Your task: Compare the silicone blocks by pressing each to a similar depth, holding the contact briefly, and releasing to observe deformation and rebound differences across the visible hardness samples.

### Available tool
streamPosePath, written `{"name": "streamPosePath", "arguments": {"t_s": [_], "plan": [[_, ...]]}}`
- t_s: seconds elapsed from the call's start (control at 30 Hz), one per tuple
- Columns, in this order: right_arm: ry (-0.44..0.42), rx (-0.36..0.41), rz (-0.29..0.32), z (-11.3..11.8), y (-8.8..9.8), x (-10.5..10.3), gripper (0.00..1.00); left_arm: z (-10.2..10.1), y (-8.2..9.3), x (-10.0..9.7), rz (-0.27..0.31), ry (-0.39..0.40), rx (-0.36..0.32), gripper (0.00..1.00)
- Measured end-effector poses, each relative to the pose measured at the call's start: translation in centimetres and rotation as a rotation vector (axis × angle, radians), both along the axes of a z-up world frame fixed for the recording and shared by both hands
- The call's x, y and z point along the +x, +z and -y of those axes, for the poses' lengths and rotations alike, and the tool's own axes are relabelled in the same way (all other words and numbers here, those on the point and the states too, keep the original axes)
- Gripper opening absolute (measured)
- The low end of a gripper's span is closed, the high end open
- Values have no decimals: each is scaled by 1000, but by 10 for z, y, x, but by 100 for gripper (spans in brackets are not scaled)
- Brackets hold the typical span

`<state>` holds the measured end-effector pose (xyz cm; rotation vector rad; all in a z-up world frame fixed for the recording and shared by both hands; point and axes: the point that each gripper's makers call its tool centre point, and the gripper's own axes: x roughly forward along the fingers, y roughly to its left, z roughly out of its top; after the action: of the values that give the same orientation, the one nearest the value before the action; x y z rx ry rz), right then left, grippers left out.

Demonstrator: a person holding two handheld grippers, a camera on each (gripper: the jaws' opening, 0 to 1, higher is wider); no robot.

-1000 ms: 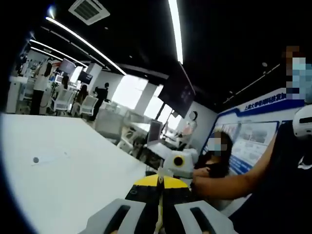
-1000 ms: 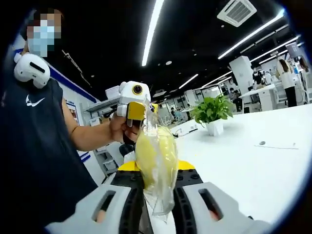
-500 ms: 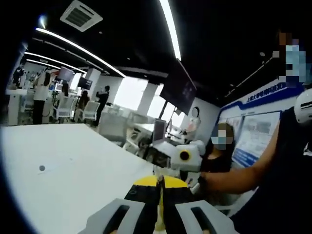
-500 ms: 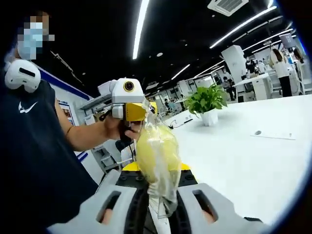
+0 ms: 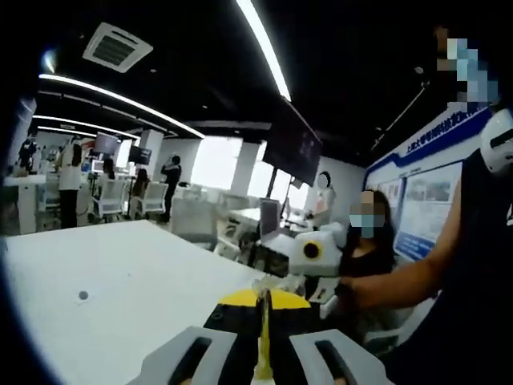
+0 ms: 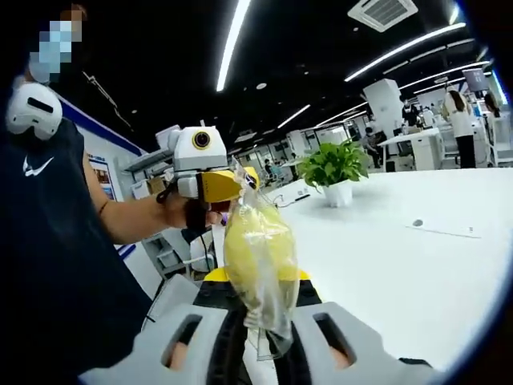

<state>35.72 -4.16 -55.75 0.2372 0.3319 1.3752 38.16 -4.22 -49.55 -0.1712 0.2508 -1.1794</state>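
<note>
While both grippers are held up above the white surface, they pinch one clear plastic bag between them, and a yellow block sits inside it. In the right gripper view the right gripper has its jaws nearly together on the bag's lower edge, with the bag standing up from between the grey jaws and the yellow mass bulging above them. The left gripper, held in a person's hand, meets the bag's upper end from the left of that view. In the left gripper view the left gripper has its jaws narrowed on a thin yellow and clear edge of the bag, seen edge-on. Beyond it the right gripper grips the far end, its white body just behind. A potted green plant stands on the surface well behind the bag, and a small dark dot lies on the surface to the right.
</note>
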Motion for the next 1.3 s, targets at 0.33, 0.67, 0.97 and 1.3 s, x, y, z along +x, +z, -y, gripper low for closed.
{"name": "streamPosePath", "arguments": {"t_s": [0.33, 0.67, 0.97, 1.3], "plan": [[4, -33, 27, 2, -4, 1, 3, 2, -6, 0, 8, -2, 23, 1], [15, -41, 34, -4, -5, 2, 3, -7, -8, 5, -7, 4, 10, 2], [9, -43, 20, -2, -7, 4, 3, -5, -9, 7, -26, -4, 4, 1], [-1, -21, 12, -5, -5, 8, 3, -7, -4, 7, -20, 14, 0, 0]]}}
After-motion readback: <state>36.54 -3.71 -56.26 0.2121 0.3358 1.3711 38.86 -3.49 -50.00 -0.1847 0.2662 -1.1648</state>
